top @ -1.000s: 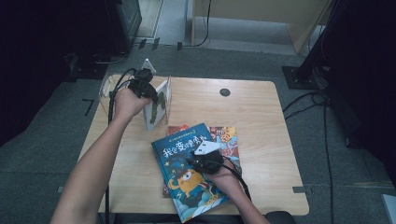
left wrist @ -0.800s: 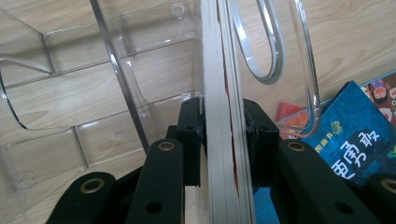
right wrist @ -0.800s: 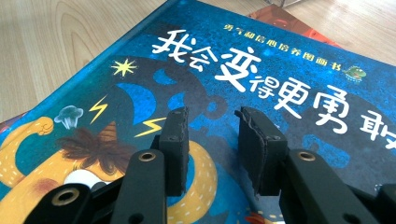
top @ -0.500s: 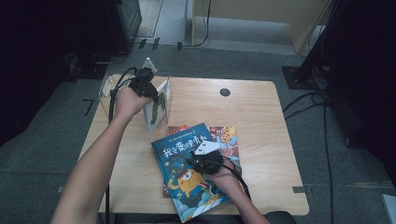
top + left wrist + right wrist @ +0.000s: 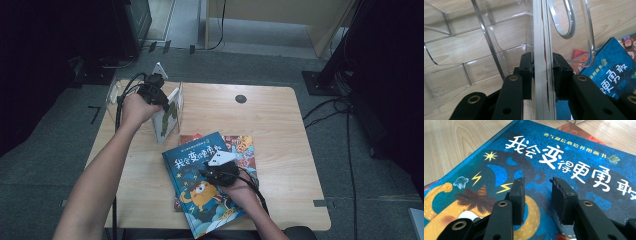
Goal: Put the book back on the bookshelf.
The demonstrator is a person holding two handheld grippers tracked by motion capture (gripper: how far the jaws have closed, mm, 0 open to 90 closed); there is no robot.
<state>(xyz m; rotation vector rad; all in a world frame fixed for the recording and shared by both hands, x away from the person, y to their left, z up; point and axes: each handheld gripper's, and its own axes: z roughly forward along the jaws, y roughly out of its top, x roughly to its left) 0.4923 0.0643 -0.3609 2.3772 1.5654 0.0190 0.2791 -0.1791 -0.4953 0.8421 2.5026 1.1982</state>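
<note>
No change vs a sec ago: both hands parked, book stack same spot. Left tool clamped on upright book, half-seated in clear acrylic rack at tabletop back-left; right tool half-open, empty, resting over blue book atop red book. Prob. mid-slotting; blue one likely next.

Upright book in rack — behind-left of stacked books.
</note>
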